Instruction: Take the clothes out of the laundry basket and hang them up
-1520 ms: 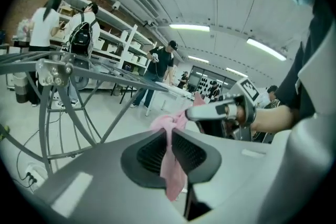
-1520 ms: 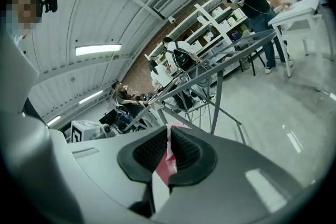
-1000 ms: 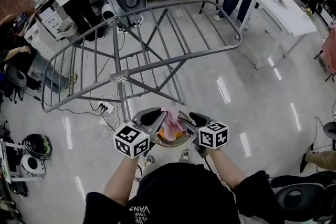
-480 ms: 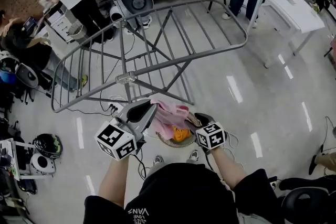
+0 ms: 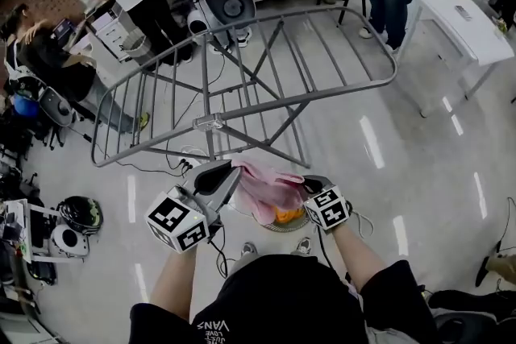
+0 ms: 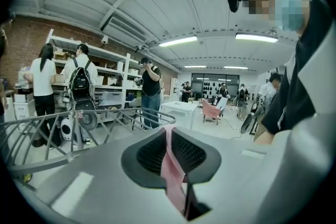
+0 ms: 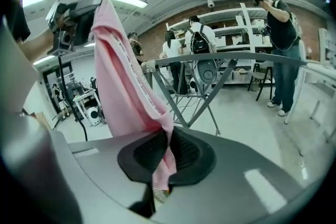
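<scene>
A pink garment (image 5: 270, 188) is stretched between my two grippers, above the round woven laundry basket (image 5: 266, 226) that stands on the floor at my feet. An orange piece of clothing (image 5: 284, 215) still lies in the basket. My left gripper (image 5: 234, 169) is shut on one edge of the pink cloth (image 6: 172, 176). My right gripper (image 5: 306, 183) has its jaws closing, and a fold of the pink garment (image 7: 123, 81) is pinched between its pads. The grey folding drying rack (image 5: 242, 84) stands just beyond the basket, with bare rails.
A white table (image 5: 472, 24) stands at the far right. Several people stand or sit along the back and the left. A helmet (image 5: 76, 213) and cables lie on the floor at the left. Shelves and a chair line the far wall.
The pink garment has come up out of the basket and spread wider between the grippers. The left gripper has moved left and toward me. The right gripper's jaws now pinch the cloth.
</scene>
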Demonstrator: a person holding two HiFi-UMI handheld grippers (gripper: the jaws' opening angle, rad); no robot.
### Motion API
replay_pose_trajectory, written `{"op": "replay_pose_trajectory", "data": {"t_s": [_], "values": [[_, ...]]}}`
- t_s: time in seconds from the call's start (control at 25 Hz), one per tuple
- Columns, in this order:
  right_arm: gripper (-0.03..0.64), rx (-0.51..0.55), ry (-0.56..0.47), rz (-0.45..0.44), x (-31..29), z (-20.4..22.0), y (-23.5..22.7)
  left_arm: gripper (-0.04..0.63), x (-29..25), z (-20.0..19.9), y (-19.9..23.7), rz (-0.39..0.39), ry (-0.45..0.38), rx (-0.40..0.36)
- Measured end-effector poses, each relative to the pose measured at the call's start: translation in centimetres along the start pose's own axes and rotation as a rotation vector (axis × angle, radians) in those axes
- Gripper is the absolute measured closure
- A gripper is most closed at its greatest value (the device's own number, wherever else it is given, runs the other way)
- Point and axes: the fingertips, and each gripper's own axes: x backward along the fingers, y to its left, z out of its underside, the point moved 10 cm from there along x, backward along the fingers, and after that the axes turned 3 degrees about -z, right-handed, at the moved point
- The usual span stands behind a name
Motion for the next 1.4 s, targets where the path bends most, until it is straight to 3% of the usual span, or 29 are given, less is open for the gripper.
{"op": "replay_pose_trajectory", "data": {"t_s": [0.28, 0.48, 0.68, 1.08, 1.4], "values": [[0.597, 0.017, -0.058, 0.031, 3.4, -3.5, -2.2, 0.566, 3.3, 2.0, 3.6, -0.175, 0.024, 0.025], [0.598, 0.152, -0.120, 0.051, 6.4, -9.8, -3.6, 0.566, 5.7, 2.3, 4.2, -0.266, -0.004, 0.046], [0.598, 0.252, -0.226, 0.027, 8.1, -16.8, -3.0, 0.565, 8.3, 1.0, 4.5, -0.362, -0.084, 0.040], [0.598, 0.406, -0.363, -0.066, 6.3, -29.5, 1.7, 0.565, 14.9, -3.1, 7.7, -0.498, -0.279, -0.014], [0.597, 0.560, -0.385, -0.156, -1.8, -40.7, 8.8, 0.565, 22.2, -5.8, 15.0, -0.636, -0.389, -0.076]]}}
